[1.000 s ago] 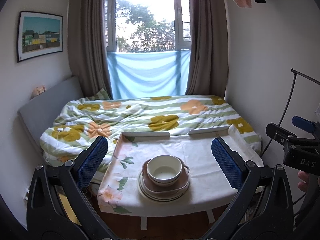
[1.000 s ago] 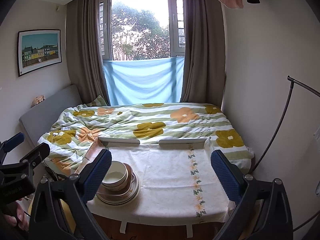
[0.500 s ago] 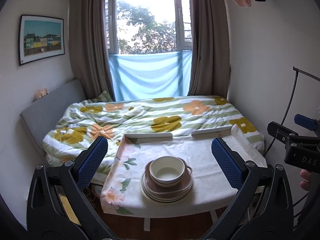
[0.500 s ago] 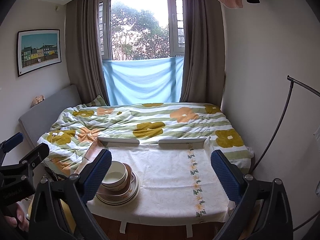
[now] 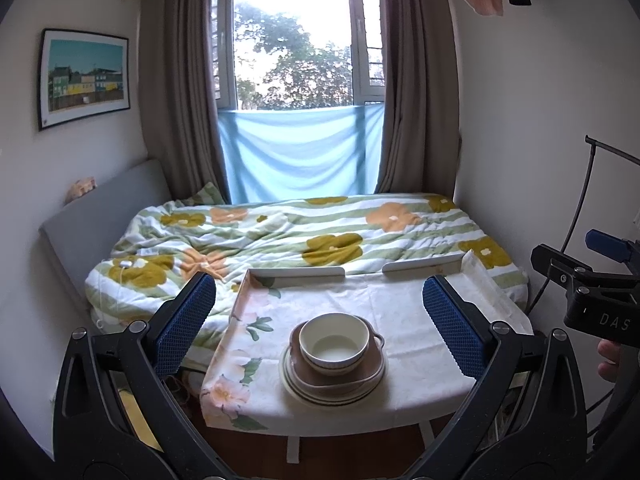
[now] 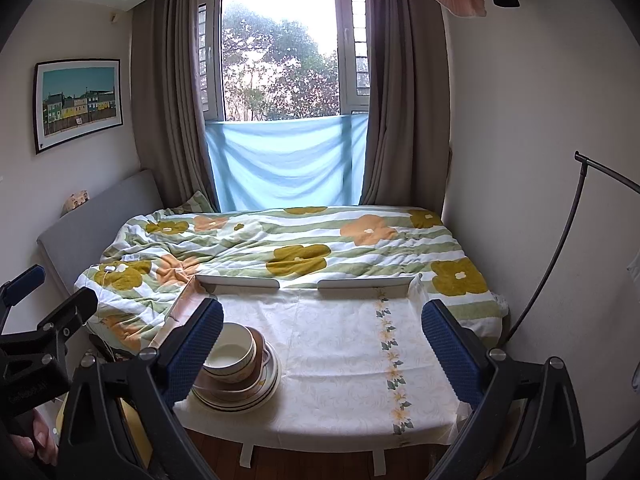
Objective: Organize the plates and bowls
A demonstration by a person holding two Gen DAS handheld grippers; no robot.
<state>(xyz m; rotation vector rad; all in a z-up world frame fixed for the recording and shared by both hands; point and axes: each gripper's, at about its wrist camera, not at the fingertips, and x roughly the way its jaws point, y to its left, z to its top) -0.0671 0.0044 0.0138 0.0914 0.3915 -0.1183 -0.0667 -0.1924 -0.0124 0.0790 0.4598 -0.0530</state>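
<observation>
Both grippers hang in the air short of the tabletop, each with its blue-padded fingers spread wide and nothing between them. Through my left gripper I look almost straight at the stack of dishes: a cream bowl sits in a brown two-handled dish, which rests on a pile of cream plates with dark rims. The stack stands near the front edge of the tabletop, on its flowered cloth, roughly centred between my left gripper's fingers but well beyond their tips, so I touch none of it.

From my right gripper the same stack lies far to the left, partly hidden behind its left finger, while the space between the fingers frames only bare cloth. My right gripper's body appears at the right edge of the left view, with a fingertip of my hand below it. Behind the tabletop lies a bed with a green-striped, flowered quilt, under a curtained window.
</observation>
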